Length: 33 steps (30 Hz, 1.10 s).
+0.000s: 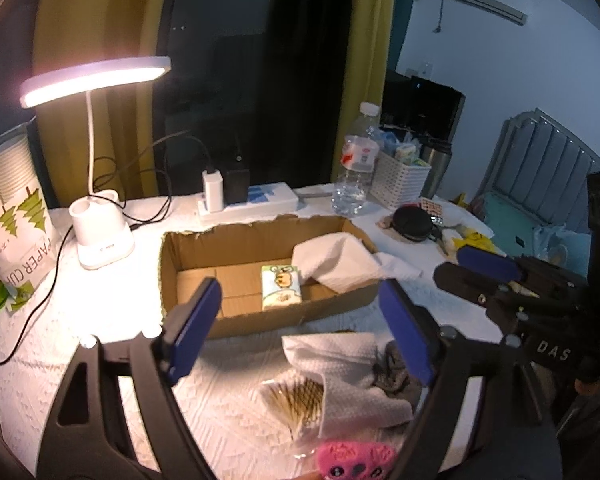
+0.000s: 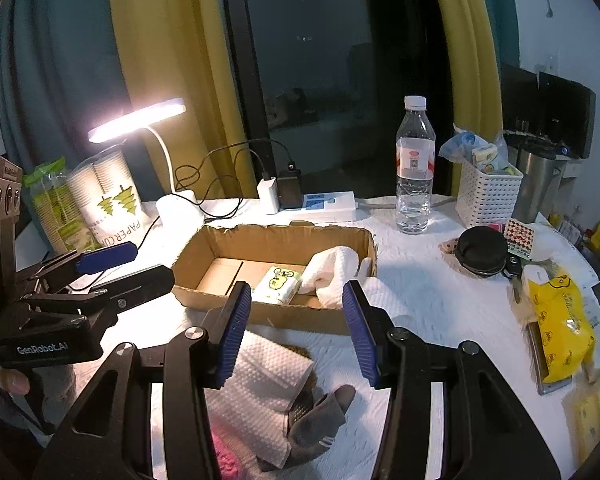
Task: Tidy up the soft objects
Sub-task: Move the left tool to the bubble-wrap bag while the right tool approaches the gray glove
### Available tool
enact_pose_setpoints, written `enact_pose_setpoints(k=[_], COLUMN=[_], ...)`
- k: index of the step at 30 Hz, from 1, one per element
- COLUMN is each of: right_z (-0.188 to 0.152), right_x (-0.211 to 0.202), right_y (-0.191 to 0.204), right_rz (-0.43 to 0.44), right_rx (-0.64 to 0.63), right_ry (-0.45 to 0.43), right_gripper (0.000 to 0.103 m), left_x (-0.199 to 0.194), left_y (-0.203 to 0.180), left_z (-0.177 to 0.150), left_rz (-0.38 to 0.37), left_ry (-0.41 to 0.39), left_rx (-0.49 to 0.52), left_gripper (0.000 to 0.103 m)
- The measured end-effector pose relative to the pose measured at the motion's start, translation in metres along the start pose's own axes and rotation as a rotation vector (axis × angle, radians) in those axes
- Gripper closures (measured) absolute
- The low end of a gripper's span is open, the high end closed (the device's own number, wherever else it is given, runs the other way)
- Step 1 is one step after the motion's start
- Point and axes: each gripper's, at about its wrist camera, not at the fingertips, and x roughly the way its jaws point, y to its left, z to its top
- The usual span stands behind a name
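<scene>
Both grippers — left point(image 1: 300, 328), right point(image 2: 296, 332) — hang open, empty; next, pinch the folded towel point(image 2: 260, 384) squarely toward the cardboard box point(image 2: 260, 316).

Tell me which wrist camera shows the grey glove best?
The right wrist view: the grey glove lies in plain sight between the fingers, fingertips and cuff stripes visible. The left wrist view shows only a crumpled grey patch, part hidden by the white cloth and a finger.

"PAPER CU" on the cup sleeve point(image 1: 18, 216); "GenRobot.AI" on the left gripper point(image 2: 140, 268).
</scene>
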Motion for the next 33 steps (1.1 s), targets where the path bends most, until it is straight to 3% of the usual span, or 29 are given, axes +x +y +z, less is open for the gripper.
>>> enact_pose_setpoints(k=[14, 33], right_z=[-0.022, -0.071], right_x=[-0.022, -0.007], right_y=[0.013, 0.007], right_rz=[-0.018, -0.022], right_rx=[0.002, 0.046], right_ry=[0.003, 0.103], right_gripper=[0.053, 0.053], left_x=[-0.023, -0.017], left_y=[0.006, 0.021], left_z=[-0.025, -0.086], left_rz=[-0.001, 0.028], left_ry=[-0.008, 0.111], left_rx=[-0.006, -0.048], left_gripper=[0.020, 0.020])
